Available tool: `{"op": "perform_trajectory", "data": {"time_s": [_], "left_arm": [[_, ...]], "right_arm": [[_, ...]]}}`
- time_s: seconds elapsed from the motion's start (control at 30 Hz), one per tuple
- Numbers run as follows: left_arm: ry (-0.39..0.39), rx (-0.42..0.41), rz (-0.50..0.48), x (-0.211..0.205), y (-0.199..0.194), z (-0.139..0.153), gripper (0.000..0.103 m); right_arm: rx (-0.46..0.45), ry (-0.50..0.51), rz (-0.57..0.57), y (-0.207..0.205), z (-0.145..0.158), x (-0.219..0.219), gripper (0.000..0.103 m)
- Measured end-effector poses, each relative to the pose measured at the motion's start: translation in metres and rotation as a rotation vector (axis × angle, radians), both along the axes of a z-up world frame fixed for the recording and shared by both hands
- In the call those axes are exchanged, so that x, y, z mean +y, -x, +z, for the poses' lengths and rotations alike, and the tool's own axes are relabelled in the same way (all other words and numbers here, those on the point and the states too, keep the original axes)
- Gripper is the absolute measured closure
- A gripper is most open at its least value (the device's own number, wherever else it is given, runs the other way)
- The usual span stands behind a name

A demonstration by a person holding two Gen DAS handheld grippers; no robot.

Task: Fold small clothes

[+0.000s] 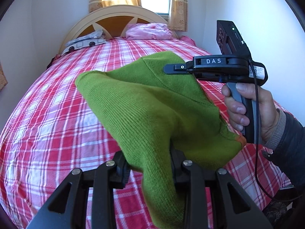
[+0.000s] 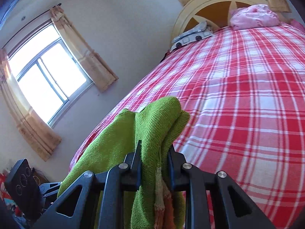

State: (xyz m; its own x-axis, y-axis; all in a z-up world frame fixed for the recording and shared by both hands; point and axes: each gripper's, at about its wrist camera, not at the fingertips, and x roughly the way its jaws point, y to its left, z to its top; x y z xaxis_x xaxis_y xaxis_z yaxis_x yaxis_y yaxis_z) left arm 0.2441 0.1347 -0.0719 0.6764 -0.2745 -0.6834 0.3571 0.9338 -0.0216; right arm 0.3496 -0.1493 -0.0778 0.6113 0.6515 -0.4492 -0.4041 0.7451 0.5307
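A small green knit garment [image 1: 152, 105] hangs in the air above the red plaid bed [image 1: 47, 114], stretched between both grippers. My left gripper [image 1: 150, 158] is shut on its near edge; the cloth drapes over the fingers and hides their tips. My right gripper [image 1: 171, 69] comes in from the right, held by a hand, and pinches the far edge. In the right wrist view the right gripper [image 2: 154, 152] is shut on bunched green cloth [image 2: 158, 122] with an orange and cream band low between the fingers.
A pink bundle [image 1: 148, 31] and a grey patterned pillow [image 1: 85, 41] lie by the cream headboard [image 1: 114, 15]. White walls stand on both sides of the bed. A curtained window [image 2: 47, 80] is on the left wall. The left gripper's body [image 2: 22, 187] shows low left.
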Motion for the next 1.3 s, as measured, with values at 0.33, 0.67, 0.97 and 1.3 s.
{"op": "perform_trajectory", "data": {"time_s": [0.33, 0.67, 0.97, 1.3], "left_arm": [[-0.009, -0.006, 0.054, 0.029, 0.013, -0.001, 0.070], [-0.010, -0.004, 0.107, 0.058, 0.025, -0.005, 0.070], [-0.010, -0.002, 0.147, 0.077, 0.033, -0.007, 0.070], [-0.008, 0.011, 0.192, 0.097, 0.040, -0.015, 0.070]], "right_arm": [[0.005, -0.003, 0.066, -0.008, -0.001, 0.045, 0.081], [0.013, 0.007, 0.123, -0.016, -0.005, 0.085, 0.081], [0.024, 0.009, 0.173, -0.021, -0.010, 0.118, 0.081], [0.045, 0.026, 0.224, -0.032, -0.017, 0.155, 0.081]]}}
